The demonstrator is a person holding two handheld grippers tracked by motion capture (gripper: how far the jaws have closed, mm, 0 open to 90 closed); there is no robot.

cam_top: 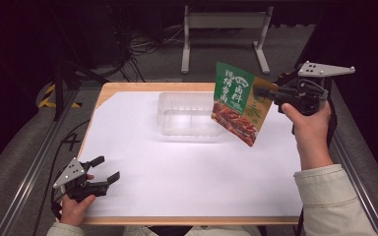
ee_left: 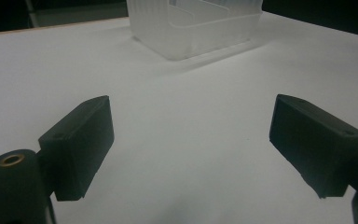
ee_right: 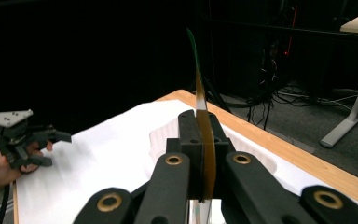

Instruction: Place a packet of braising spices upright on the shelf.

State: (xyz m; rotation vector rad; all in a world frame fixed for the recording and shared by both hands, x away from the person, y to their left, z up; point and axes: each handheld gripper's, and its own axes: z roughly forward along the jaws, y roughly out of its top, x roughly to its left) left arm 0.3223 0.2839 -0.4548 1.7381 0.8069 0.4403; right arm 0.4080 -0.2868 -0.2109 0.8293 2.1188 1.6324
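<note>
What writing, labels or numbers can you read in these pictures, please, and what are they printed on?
"现捞卤料" is my best reading of the large white characters on the green panel of the packet held by the right tool; blur leaves it uncertain.
Smaller print and the pale characters on its orange side: too blurred.

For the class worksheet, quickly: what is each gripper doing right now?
Left gripper: jaws open, holding nothing, low over the table.
Right gripper: jaws shut on the green and orange food packet, held up beside the clear plastic container.
</note>
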